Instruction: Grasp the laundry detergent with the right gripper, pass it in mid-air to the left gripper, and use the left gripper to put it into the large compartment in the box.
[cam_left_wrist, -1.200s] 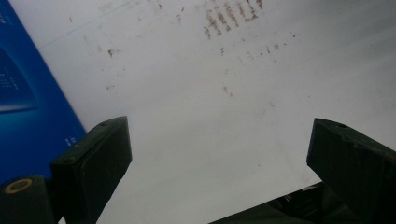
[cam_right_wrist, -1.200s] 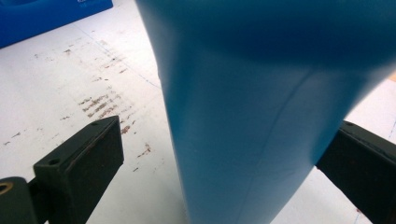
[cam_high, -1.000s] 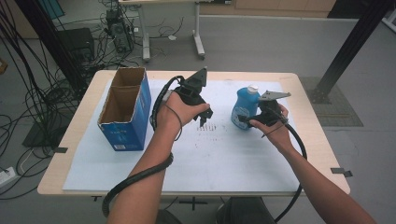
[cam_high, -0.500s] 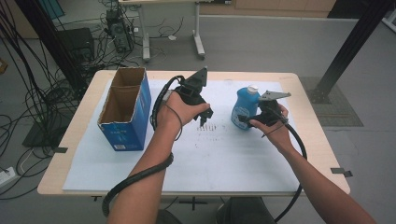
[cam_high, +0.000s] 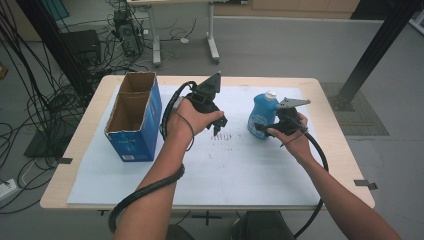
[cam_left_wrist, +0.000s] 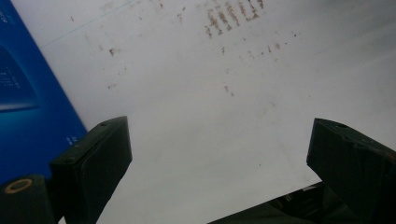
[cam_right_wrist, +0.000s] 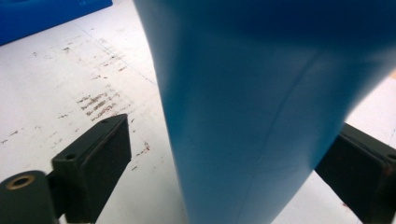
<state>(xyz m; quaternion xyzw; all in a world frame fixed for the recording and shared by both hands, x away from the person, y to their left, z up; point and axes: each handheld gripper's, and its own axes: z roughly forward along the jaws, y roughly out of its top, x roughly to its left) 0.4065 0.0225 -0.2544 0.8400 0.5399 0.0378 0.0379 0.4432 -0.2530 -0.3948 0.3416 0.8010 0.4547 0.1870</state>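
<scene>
A blue plastic bottle (cam_high: 262, 116) with a white cap stands upright on the white sheet at the right of the table. My right gripper (cam_high: 261, 129) reaches it from the right, with the bottle body (cam_right_wrist: 261, 116) between its jaws. The jaws have just been closing. One pad (cam_right_wrist: 100, 154) still stands clear of the bottle's side, and the other is partly hidden behind it. My left gripper (cam_high: 220, 122) hangs over the middle of the sheet, open, with nothing between its fingers (cam_left_wrist: 93, 158).
An open blue cardboard box (cam_high: 132, 117) stands at the left of the table, and its side (cam_left_wrist: 28, 107) is near my left gripper. The white sheet (cam_high: 240, 165) has brown scuff marks in the middle. Cables and table legs lie on the floor beyond.
</scene>
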